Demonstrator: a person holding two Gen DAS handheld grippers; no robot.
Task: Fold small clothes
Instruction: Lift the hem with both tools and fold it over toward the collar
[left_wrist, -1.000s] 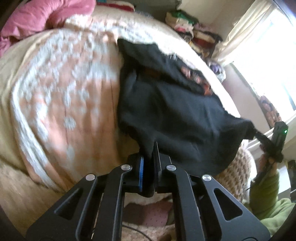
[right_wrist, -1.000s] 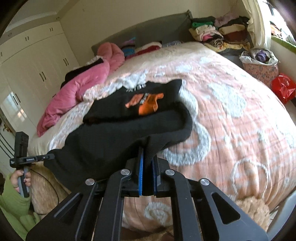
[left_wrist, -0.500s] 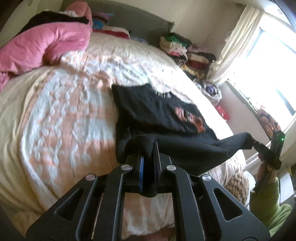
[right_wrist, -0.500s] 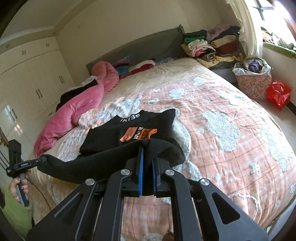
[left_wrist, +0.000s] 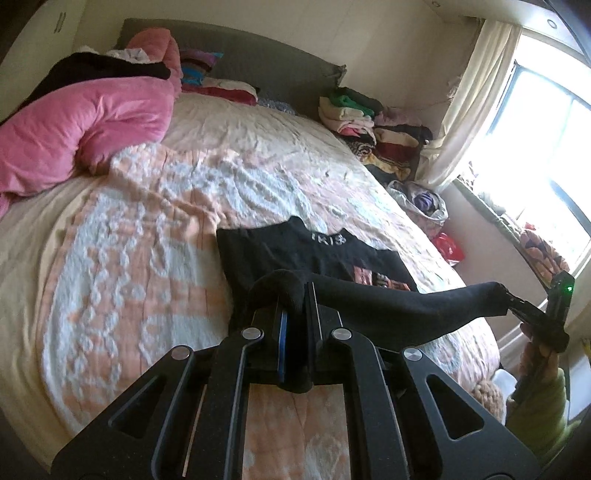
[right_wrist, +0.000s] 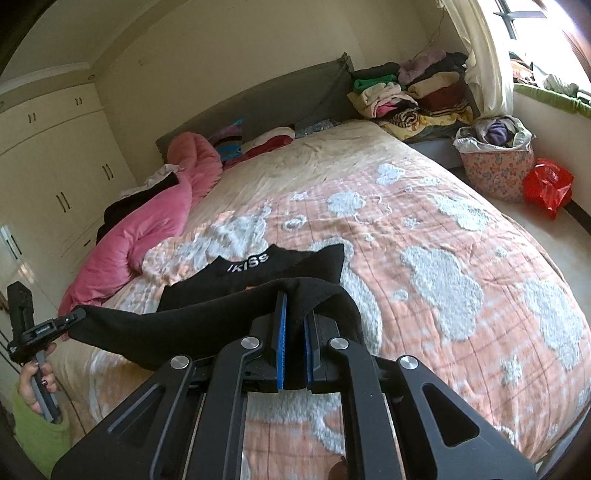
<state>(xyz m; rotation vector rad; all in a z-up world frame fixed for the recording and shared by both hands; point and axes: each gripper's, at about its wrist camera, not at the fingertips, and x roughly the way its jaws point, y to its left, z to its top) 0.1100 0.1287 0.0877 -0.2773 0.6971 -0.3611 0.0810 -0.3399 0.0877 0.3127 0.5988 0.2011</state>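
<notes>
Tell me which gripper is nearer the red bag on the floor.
Right. The right gripper is on the red bag's side of the bed; the left gripper is farther, across the black garment.

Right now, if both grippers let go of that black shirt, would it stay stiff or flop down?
Probably flop: the black shirt sags in a soft curve between the left gripper and right gripper. It seems light, since pinching two corners lifts that edge. It likely won't slide far, as the rest already rests on the fuzzy bedspread.

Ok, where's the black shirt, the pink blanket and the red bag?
black shirt (right_wrist: 255, 275), right wrist view, near its white lettering.
pink blanket (left_wrist: 92, 122), left wrist view, its puffy middle.
red bag (right_wrist: 546, 184), right wrist view, its front.
</notes>
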